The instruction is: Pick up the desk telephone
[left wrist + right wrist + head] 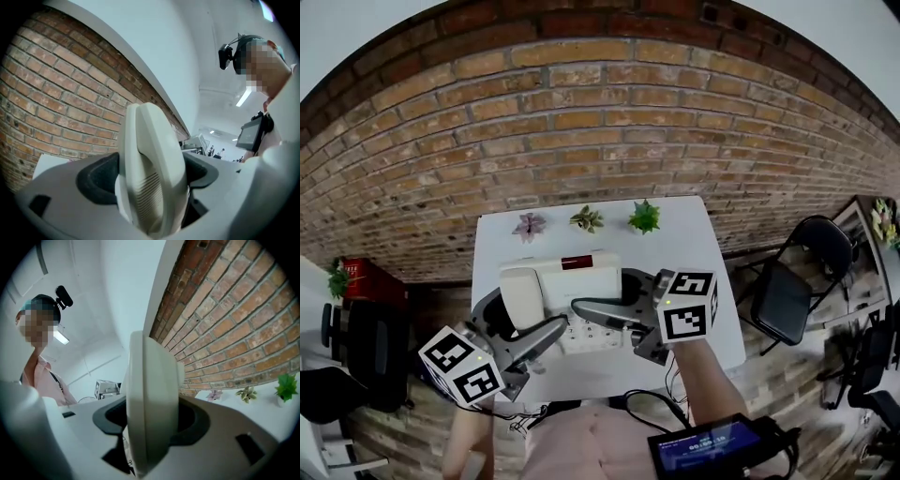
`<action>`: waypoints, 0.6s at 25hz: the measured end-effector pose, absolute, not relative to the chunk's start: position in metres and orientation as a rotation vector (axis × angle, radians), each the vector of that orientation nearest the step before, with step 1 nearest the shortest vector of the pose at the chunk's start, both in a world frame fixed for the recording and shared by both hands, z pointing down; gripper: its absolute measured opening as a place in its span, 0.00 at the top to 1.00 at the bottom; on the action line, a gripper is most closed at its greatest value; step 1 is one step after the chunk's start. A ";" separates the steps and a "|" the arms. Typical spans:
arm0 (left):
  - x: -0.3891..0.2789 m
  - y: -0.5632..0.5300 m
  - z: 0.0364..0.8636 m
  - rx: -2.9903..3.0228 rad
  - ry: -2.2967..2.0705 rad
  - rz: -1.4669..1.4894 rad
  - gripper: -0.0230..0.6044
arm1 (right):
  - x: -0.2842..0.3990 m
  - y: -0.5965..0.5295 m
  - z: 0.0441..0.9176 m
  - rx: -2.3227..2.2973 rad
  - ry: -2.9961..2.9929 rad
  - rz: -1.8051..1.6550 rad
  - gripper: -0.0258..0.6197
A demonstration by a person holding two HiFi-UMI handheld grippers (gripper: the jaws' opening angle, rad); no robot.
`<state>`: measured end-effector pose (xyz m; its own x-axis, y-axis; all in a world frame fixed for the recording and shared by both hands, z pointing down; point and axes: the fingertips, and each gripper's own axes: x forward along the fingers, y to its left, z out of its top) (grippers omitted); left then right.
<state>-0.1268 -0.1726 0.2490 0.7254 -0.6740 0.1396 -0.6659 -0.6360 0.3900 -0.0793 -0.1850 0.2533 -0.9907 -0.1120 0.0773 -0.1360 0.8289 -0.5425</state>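
Two tools (left (pixel 150 180), right (pixel 154 422)) on telephone (pixel 572 277)

An office — brick wall (pixel 600 122), white desk (pixel 698 246), desk telephone (pixel 572 279), black chair (pixel 787 292).

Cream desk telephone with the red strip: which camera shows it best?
The head view: most of the cream desk telephone shows there, handset and keypad, clamped between the left gripper and right gripper. Each gripper view shows only one narrow cream edge of it, pinched between that gripper's jaws.
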 end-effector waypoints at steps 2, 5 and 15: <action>-0.120 -0.170 0.241 2.518 -1.027 -0.032 0.28 | -0.072 -0.182 0.245 0.208 -2.975 0.865 0.60; -0.113 -0.166 0.233 2.519 -1.026 -0.051 0.28 | -0.064 -0.178 0.236 0.216 -2.990 0.845 0.60; -0.100 -0.158 0.229 2.516 -1.051 -0.031 0.29 | -0.053 -0.170 0.232 0.197 -2.982 0.817 0.60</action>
<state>-0.1003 -0.1583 0.2289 0.7153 -0.6856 0.1351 -0.6764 -0.6308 0.3802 -0.0525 -0.1699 0.2322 -0.9910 -0.1109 0.0751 -0.1337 0.8529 -0.5046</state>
